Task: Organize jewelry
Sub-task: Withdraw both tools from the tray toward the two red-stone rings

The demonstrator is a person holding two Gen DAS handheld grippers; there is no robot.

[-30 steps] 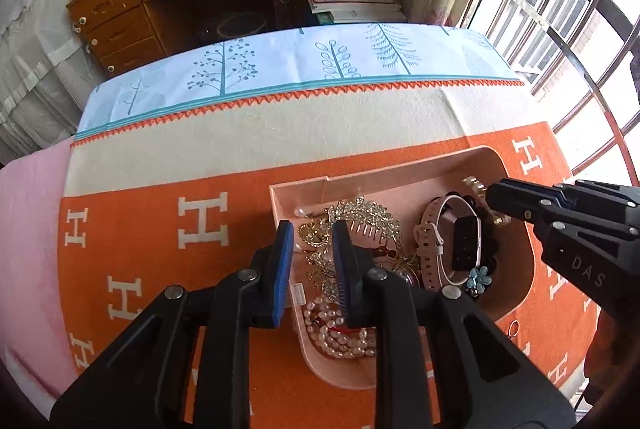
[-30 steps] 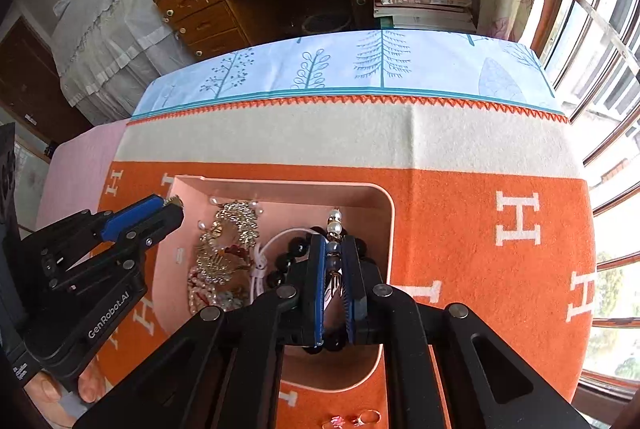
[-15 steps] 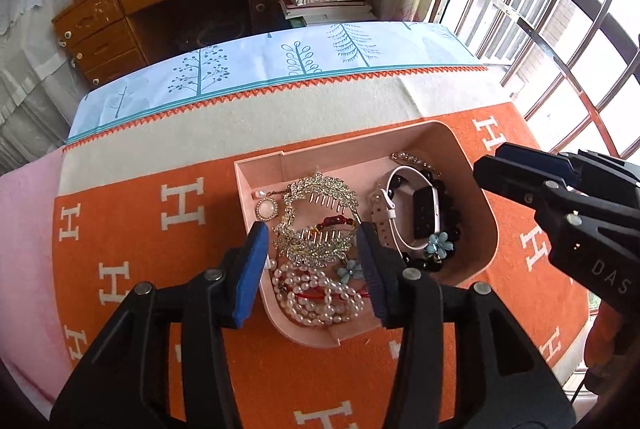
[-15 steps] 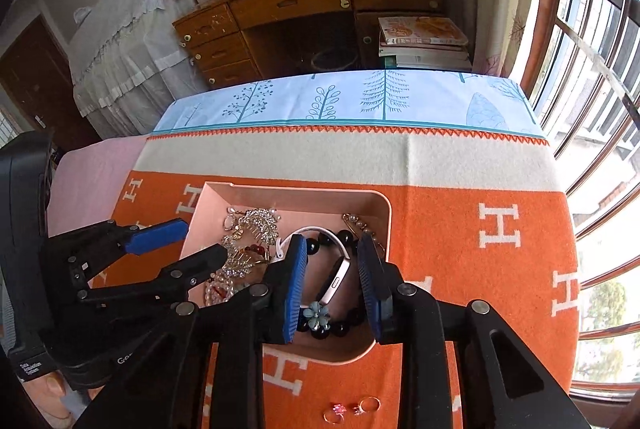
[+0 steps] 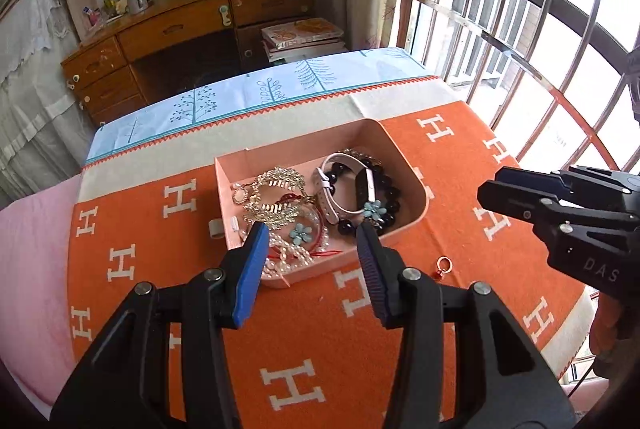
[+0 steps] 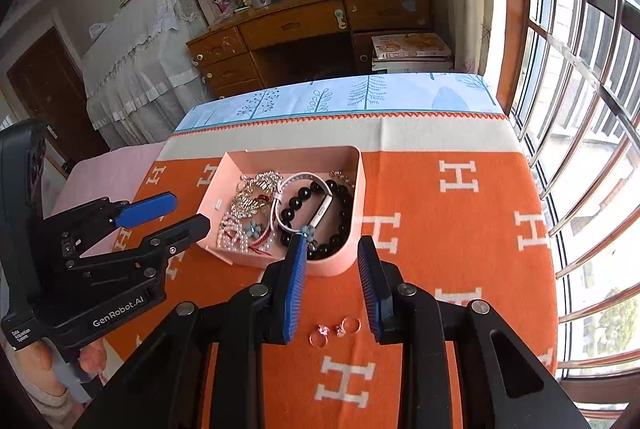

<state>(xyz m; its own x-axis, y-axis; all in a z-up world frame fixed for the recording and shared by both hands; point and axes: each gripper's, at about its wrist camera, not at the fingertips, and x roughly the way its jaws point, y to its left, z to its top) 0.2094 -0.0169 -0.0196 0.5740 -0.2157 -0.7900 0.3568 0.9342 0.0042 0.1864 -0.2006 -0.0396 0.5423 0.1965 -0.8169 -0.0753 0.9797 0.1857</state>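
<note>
Jewelry mostly lies inside the pink rectangular plastic tray (image 5: 404, 165) at the middle of the frame: a gold leaf-shaped hair comb (image 5: 276, 197), a white pearl bracelet (image 5: 286, 253), a black bead bracelet (image 5: 384, 189) and a pale watch band (image 5: 332, 197). Two small pink rings (image 6: 334, 331) remain on the orange blanket (image 6: 460, 249), near the lower centre, so I judge the work nearly finished. Compared with one second earlier, both tools are farther from the tray. The left gripper (image 5: 312, 261) is moderately open and empty; the right gripper (image 6: 332, 277) is narrower, also empty.
</note>
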